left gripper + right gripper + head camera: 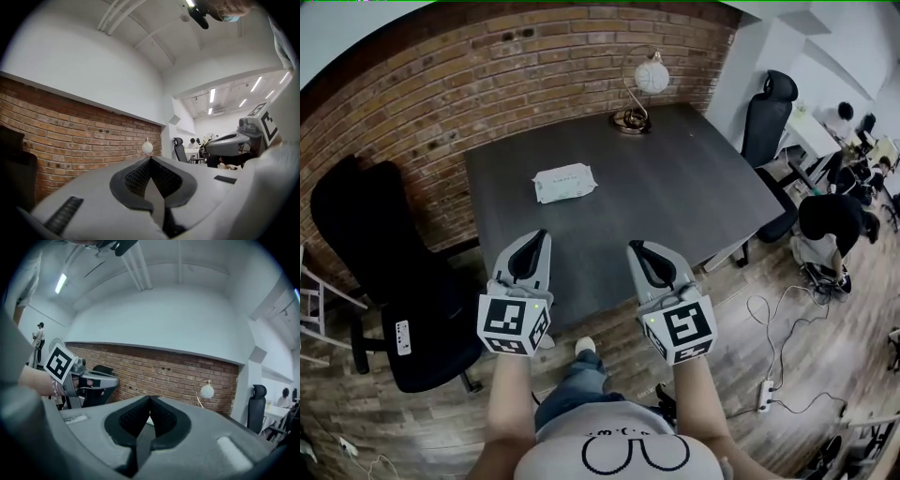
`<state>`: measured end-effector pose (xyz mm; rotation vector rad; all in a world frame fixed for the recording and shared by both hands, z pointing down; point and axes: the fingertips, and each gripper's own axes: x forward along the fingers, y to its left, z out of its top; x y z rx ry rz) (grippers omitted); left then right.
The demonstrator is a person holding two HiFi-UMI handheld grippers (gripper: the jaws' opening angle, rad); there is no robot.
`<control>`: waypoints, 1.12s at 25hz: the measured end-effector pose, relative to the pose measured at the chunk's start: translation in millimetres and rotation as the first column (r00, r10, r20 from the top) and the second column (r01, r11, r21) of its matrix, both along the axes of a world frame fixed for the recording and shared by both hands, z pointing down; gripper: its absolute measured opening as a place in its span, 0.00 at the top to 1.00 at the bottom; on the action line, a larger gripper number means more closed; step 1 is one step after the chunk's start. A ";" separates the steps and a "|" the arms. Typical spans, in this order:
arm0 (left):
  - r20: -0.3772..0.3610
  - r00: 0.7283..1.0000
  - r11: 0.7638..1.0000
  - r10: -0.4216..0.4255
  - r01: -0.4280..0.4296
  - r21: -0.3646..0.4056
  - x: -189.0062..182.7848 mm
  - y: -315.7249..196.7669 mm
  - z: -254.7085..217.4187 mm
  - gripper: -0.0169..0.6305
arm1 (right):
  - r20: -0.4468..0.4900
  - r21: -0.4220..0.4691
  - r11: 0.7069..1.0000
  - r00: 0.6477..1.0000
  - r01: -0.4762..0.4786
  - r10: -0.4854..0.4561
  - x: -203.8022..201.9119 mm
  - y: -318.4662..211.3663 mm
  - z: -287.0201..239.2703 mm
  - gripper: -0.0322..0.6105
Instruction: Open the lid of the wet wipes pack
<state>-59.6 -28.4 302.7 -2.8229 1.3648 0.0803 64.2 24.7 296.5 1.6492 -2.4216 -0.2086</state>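
The wet wipes pack (564,183) is a flat white packet with its lid down, lying on the far left part of the dark grey table (675,197). Both grippers hover side by side over the table's near edge, well short of the pack and pointing level toward it. My left gripper (543,233) is shut with nothing in it, its dark pads meeting at the tip (150,159). My right gripper (635,248) is also shut and empty (150,398). Each gripper view shows the other gripper beside it and the brick wall ahead.
A lamp with a white globe (651,77) stands at the table's far edge by the brick wall (441,94). A black office chair (394,281) sits left of the table, another (769,112) at its right. Cables and a power strip (764,394) lie on the wooden floor; people sit far right.
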 end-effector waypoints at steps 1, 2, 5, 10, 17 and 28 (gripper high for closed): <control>0.005 1.000 1.000 -0.008 0.009 -0.005 1.7 -16.1 0.7 0.98 | -0.004 -0.008 1.000 1.000 0.010 -0.010 1.3 -17.0 0.8 0.95; 0.011 1.000 1.000 -0.015 0.015 -0.010 3.1 -31.8 1.8 0.98 | -0.009 -0.015 1.000 1.000 0.020 -0.020 1.9 -33.8 1.9 0.95; 0.031 0.999 0.999 -0.025 0.026 -0.025 5.7 -76.7 8.4 0.98 | -0.016 -0.045 0.998 0.999 0.046 -0.047 0.2 -83.5 8.6 0.95; 0.071 0.997 0.998 -0.031 0.035 -0.054 11.0 -139.3 25.9 0.98 | -0.024 -0.092 0.994 0.997 0.066 -0.069 0.4 -152.8 22.1 0.95; 0.088 0.996 0.993 -0.006 0.016 -0.114 21.1 -187.3 53.6 0.98 | 0.004 -0.172 0.983 0.998 0.056 -0.056 12.5 -202.5 56.6 0.95; 0.219 0.975 0.976 0.029 0.019 -0.215 37.1 -246.3 101.4 0.77 | 0.006 -0.264 0.955 0.990 0.136 -0.139 18.0 -268.5 97.8 0.95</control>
